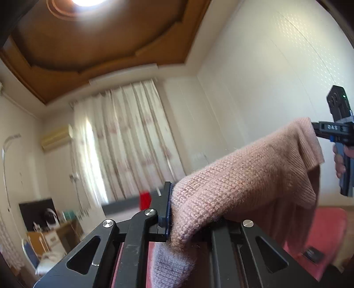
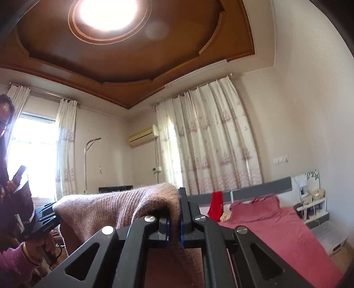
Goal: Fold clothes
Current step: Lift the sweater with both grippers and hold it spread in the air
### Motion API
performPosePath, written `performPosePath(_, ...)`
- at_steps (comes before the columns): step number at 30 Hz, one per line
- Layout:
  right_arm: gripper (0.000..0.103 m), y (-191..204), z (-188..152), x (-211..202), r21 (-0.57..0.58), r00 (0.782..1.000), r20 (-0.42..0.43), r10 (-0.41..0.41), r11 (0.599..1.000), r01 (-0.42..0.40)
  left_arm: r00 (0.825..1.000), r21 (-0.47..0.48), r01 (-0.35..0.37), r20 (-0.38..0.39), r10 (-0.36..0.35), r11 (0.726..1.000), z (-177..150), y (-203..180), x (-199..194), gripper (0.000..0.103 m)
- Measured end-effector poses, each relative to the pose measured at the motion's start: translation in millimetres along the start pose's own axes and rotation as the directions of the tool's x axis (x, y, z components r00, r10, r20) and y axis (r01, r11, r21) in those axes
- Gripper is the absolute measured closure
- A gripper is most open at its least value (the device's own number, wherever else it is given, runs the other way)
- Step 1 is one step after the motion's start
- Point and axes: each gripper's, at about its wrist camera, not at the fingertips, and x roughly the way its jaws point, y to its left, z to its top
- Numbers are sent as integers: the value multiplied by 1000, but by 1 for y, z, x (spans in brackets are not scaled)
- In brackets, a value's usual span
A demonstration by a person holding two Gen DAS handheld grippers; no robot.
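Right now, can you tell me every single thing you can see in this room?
sweater: one, dusty pink knit, stretched in the air between the two grippers
bed: one, red-pink sheet, lower right
pillow: one, red-pink, at the head of the bed
red cloth: one, hanging at the grey headboard
curtains: pale with pink pattern, over the windows
air conditioner: one, cream, high on the wall
ceiling lamp: one, round, bright, in the brown ceiling
nightstand: one, white, beside the bed
left gripper: black, shut on the sweater
right gripper: black, shut on the sweater
hand: one, pink sleeve, holding the left gripper
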Motion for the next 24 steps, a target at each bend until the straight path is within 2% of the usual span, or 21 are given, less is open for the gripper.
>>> performPosePath(4, 98, 8, -26, -23, 50, 997, -67, 34, 998, -31, 989, -71, 88, -110, -95, 994, -32, 6, -29, 92)
performPosePath(8, 98, 12, -48, -35, 102, 992, -111, 67, 993, -56, 979, -129, 116, -153, -135, 985, -49, 8, -51, 91)
performPosePath(11, 98, 8, -69, -26, 164, 983, -155, 99, 984, -73, 967, -182, 111, -209, -149, 977, -76, 14, -44, 91)
performPosePath(14, 98, -4, -100, -2, 187, 971, -224, 84, 982, -42, 941, -237, 84, -301, -155, 968, -119, 19, -8, 90)
performPosePath(15, 98, -11, -115, 12, 198, 964, -254, 76, 980, -25, 928, -253, 72, -337, -157, 965, -136, 20, 8, 90)
performPosePath(17, 98, -33, -151, 44, 246, 945, -321, 67, 969, 15, 891, -282, 37, -426, -159, 959, -175, 22, 48, 89)
performPosePath(21, 98, -77, -228, 116, 308, 894, -445, 50, 946, 101, 789, -336, -61, -593, -160, 940, -273, 24, 139, 89)
performPosePath(24, 98, -113, -293, 178, 340, 847, -530, 35, 924, 174, 727, -328, -124, -673, -140, 936, -336, 33, 196, 89)
